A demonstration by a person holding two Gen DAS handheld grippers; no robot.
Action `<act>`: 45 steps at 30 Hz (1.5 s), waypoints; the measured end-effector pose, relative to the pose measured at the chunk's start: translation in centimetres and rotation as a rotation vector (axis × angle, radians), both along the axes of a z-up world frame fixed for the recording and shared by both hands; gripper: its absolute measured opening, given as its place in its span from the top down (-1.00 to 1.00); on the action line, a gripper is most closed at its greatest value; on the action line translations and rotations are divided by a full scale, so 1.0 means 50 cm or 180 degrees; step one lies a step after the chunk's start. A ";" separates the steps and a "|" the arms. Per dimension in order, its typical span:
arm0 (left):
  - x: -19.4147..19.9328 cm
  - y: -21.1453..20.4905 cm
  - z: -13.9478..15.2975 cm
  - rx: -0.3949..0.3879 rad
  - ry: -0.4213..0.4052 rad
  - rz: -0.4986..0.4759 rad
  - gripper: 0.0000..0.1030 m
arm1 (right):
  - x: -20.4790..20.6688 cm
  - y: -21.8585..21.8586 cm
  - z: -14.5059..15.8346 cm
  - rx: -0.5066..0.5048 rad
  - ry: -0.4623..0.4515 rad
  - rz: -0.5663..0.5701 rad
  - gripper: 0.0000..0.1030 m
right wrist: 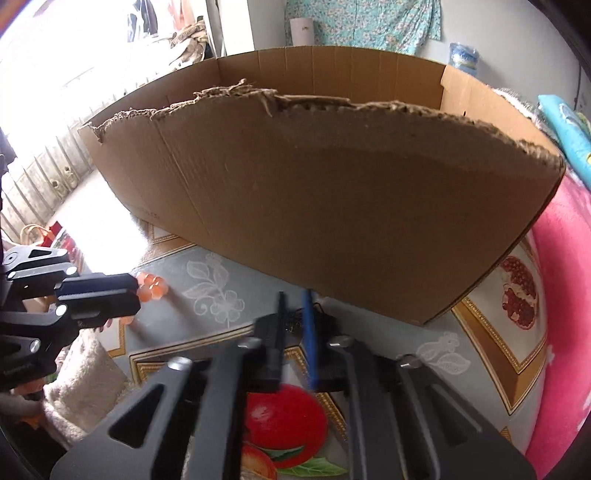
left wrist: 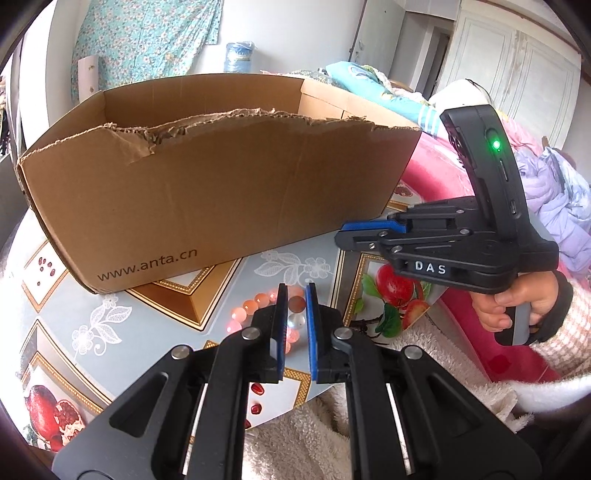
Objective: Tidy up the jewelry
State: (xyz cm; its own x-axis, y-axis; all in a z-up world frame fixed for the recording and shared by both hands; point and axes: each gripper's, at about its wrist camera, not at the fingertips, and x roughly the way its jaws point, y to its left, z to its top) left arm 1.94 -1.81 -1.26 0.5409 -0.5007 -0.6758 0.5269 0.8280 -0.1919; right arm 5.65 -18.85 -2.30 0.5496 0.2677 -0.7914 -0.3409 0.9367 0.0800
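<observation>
Domestic room, cluttered: a floral cloth (left wrist: pixel 144 33) hangs on the far wall and bedding (left wrist: pixel 373 83) is piled at the right. A worktop (left wrist: pixel 229 291) under a patterned fruit-print cover carries a large cardboard box (left wrist: pixel 221 184), open at the top, with its near wall torn along the upper edge.

Left tool (left wrist: pixel 296 306): it points down at the worktop, jaws drawn close with a narrow gap. A bracelet (left wrist: pixel 258 301) of orange and pink beads sits at the tips; beads show between and beside the blue pads. From the right wrist view the same tool (right wrist: pixel 136 297) has the bracelet (right wrist: pixel 151 288) bunched at its tip — the beads appear pinched in the jaws, close above or on the cover. Bracelet position: in front of the box's near wall, outside it.

Right tool (left wrist: pixel 341 232): held by a hand (left wrist: pixel 517 306) in a knit sleeve, seen side-on just off the box's right corner, jaws together. Its own view is blurred; the pads (right wrist: pixel 308 332) stand nearly closed. A thin dark tangle (right wrist: pixel 295 317) shows between and behind the tips — what it is, and whether it is gripped, cannot be told.

A fleecy cream fabric (left wrist: pixel 295 435) lies at the near worktop edge below both tools.
</observation>
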 end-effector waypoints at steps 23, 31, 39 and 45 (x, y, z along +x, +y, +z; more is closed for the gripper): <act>-0.039 0.057 0.194 -0.0601 -0.0432 -0.0214 0.84 | -0.048 -0.088 0.254 0.1012 -0.0661 0.0054 0.97; 0.051 0.065 0.313 -0.0824 -0.0513 -0.0344 0.84 | 0.051 -0.074 0.341 0.0947 -0.0776 0.0318 0.97; 0.238 -0.024 0.242 -0.0478 0.0265 -0.0297 0.84 | 0.205 -0.059 0.257 0.0530 0.0004 0.0426 0.97; 0.330 -0.077 0.141 -0.0395 0.1113 -0.0307 0.84 | 0.260 -0.045 0.206 0.0103 0.0400 0.0523 0.96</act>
State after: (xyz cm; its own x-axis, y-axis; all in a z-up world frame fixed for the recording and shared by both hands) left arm 18.43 -5.67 5.79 0.2348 -0.6277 -0.7422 0.4863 0.7370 -0.4694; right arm 18.65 -21.10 8.01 0.3940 0.3719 -0.8405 -0.4743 0.8656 0.1606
